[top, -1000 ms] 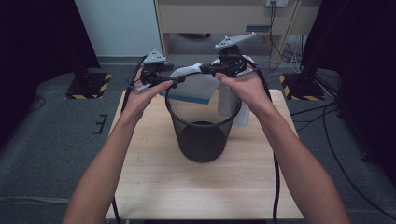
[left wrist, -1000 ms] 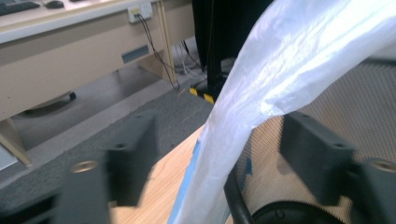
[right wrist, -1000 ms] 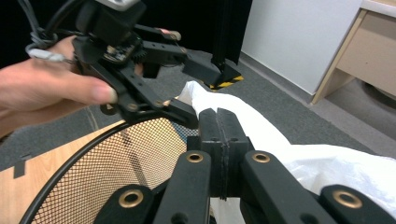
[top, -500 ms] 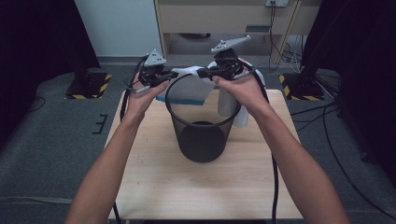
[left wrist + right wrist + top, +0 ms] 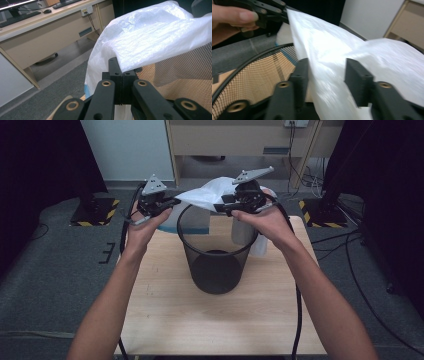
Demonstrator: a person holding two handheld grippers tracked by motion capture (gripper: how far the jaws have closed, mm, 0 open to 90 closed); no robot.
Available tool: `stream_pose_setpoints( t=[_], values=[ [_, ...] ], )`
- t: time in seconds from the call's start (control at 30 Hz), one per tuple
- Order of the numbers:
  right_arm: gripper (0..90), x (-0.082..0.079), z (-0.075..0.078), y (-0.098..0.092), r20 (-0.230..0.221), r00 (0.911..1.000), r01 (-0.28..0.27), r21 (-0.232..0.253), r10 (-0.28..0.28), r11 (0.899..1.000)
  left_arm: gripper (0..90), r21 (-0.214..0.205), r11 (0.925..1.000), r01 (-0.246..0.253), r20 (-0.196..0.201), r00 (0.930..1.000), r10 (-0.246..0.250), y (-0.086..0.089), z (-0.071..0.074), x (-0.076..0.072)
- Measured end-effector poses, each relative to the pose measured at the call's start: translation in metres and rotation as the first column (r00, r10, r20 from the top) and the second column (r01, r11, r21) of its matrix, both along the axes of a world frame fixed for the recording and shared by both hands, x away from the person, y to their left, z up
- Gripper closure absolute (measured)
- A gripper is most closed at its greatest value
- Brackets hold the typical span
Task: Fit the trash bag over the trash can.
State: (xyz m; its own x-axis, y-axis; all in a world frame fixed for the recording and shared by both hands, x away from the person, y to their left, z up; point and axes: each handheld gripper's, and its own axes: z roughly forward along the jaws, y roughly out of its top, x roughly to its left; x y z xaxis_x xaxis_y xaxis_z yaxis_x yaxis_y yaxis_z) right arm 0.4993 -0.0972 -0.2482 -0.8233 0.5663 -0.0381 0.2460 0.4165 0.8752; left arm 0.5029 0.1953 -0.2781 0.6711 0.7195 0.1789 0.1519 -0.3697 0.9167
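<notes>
While the black mesh bin (image 5: 216, 255) is standing upright on the tabletop (image 5: 165, 310), the left tool (image 5: 167, 205) is pinching an edge of the white plastic bag (image 5: 210, 195) above the bin's rim. The right tool (image 5: 324, 75) has just been opening, its pads standing apart around the bag.

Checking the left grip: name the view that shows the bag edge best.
Left gripper view: the left gripper is shut on the bag edge. Right gripper view shows that pinch far off; high view shows it small.
</notes>
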Motion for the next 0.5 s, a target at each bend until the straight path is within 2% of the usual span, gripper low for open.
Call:
stream_pose_setpoints(
  t=[0.17,0.37,0.47,0.5],
  values=[
    [39.5,-0.007,-0.007,-0.016,0.02,0.9997,0.014,-0.027,-0.014,1.0,89.9,-0.003,0.9999,-0.01,0.007,0.9999,0.01,0.002,0.002,-0.002],
    [35.0,-0.013,-0.014,-0.025,0.039,0.9991,0.021,-0.061,-0.018,0.998,89.9,-0.009,0.9999,-0.009,0.011,0.9999,0.009,0.002,0.003,-0.004],
    [45.4,-0.015,-0.019,-0.028,0.062,0.9976,0.037,-0.112,-0.03,0.993,89.9,-0.007,1.0,-0.006,0.02,0.9998,0.006,0.003,0.006,-0.007],
    [51.4,-0.016,-0.019,-0.029,0.073,0.9965,0.048,-0.119,-0.04,0.992,89.9,-0.005,1.0,-0.007,0.023,0.9997,0.007,0.003,0.006,-0.009]
  ],
)
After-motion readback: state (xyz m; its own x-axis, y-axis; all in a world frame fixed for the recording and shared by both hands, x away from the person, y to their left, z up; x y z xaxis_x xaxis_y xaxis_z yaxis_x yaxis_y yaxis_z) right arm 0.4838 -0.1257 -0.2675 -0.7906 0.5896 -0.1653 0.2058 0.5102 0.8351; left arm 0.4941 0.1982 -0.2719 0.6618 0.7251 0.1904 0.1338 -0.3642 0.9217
